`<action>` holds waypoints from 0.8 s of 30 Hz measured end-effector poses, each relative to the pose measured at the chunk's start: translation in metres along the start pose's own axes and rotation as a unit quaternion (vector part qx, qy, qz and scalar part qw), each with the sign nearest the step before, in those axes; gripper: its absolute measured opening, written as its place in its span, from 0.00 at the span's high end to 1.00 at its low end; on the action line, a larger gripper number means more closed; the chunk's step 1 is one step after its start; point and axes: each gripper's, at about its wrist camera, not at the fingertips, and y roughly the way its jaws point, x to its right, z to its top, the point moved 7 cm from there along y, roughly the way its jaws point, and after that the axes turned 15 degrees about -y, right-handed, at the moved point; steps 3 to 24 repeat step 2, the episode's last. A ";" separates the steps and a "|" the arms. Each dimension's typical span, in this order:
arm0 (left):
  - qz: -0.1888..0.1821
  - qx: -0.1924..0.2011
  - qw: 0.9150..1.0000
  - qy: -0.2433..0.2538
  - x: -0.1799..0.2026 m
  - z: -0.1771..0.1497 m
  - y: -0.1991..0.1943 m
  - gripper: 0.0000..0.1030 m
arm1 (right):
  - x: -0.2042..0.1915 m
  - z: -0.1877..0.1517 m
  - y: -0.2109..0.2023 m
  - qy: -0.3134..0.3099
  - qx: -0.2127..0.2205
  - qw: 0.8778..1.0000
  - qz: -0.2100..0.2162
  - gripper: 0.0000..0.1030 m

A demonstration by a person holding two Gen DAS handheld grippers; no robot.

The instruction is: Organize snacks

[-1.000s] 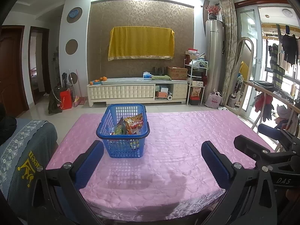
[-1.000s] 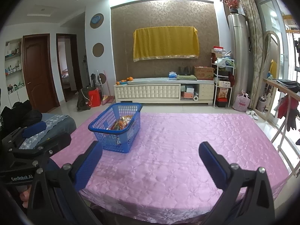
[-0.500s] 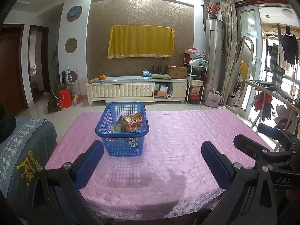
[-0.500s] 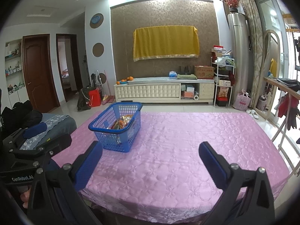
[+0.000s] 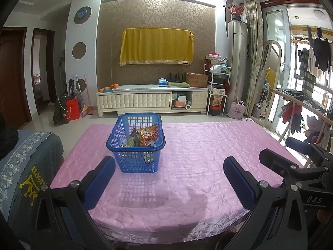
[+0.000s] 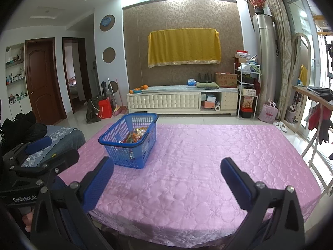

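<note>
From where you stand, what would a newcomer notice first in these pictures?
The eye falls first on the blue basket holding snack packets, standing on the left part of the pink quilted tablecloth that covers the table. Next comes the yellow cloth hanging on the patterned wall behind, above a long white cabinet. In front, the left tool and the right tool are both open and empty.
</note>
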 end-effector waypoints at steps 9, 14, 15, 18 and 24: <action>0.000 0.000 1.000 0.001 0.000 0.000 0.000 0.00 | 0.000 0.000 0.000 -0.001 -0.001 1.000 -0.001 0.00; 0.000 0.000 1.000 0.001 0.000 0.000 0.000 0.00 | 0.000 0.000 0.000 -0.001 -0.001 1.000 -0.001 0.00; 0.000 0.000 1.000 0.001 0.000 0.000 0.000 0.00 | 0.000 0.000 0.000 -0.001 -0.001 1.000 -0.001 0.00; 0.000 0.000 1.000 0.001 0.000 0.000 0.000 0.00 | 0.000 0.000 0.000 -0.001 -0.001 1.000 -0.001 0.00; 0.000 0.000 1.000 0.001 0.000 0.000 0.000 0.00 | 0.000 0.000 0.000 -0.001 -0.001 1.000 -0.001 0.00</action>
